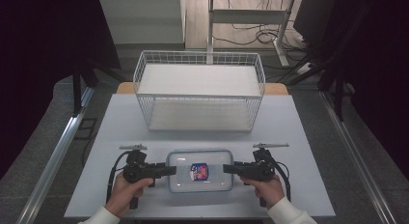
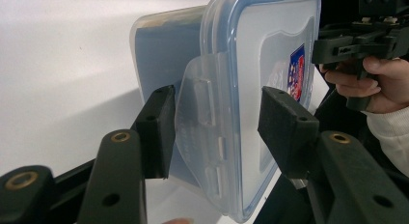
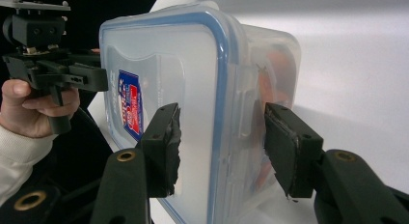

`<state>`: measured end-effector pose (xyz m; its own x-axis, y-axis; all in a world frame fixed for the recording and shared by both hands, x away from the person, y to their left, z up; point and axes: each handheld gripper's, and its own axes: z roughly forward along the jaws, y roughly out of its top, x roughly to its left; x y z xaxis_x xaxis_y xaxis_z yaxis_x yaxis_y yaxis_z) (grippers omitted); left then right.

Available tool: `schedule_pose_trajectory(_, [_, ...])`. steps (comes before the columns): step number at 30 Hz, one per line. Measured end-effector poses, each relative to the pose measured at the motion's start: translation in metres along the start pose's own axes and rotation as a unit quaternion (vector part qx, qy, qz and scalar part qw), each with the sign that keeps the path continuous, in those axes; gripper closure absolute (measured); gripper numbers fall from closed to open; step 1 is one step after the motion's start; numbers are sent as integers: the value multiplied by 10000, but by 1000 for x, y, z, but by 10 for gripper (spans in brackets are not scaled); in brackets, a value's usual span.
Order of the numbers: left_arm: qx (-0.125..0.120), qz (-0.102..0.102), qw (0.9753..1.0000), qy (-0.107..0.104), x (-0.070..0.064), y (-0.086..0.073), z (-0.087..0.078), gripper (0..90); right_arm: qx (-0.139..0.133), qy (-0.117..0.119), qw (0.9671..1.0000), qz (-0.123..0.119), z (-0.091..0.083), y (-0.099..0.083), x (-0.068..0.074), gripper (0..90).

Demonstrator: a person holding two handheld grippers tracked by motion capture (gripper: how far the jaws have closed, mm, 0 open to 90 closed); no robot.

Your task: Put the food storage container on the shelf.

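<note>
Between my two grippers lay the clear rectangular plastic food box (image 1: 200,171) with its blue-sealed lid, flat on the pale grey table (image 1: 289,132), a red-and-blue label (image 1: 198,172) on top. My left gripper (image 1: 170,170) stood with its jaws parted around the box's near end; in the left gripper view the translucent latch flap (image 2: 200,118) sat in the gap, neither pad quite touching it as far as I could tell. My right gripper (image 1: 228,168) faced it from the other end, jaws likewise apart and straddling the opposite latch (image 3: 243,118), one pad over the lid and the other beside the wall. Beyond both grippers, farther up the table, stood the white wire basket (image 1: 199,91).

I judged this to be the step of taking hold at both ends. The next move called for closing both pairs of jaws evenly, gripping lid and wall together, so the box would stay level and not slip or twist when lifted.
</note>
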<state>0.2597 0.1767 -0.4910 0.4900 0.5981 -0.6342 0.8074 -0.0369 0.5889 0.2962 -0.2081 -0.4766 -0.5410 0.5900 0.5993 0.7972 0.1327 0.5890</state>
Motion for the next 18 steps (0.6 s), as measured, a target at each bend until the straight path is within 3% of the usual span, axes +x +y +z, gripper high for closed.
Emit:
schedule_pose_trajectory(13, [-56,82,9999,-25,3,17,0,489,-106,23,9999,-85,-1,11,-2,489])
schedule_pose_trajectory(18, [-60,245,9997,-44,8,35,2,491,-219,-34,9995,-245,-2,25,-4,489])
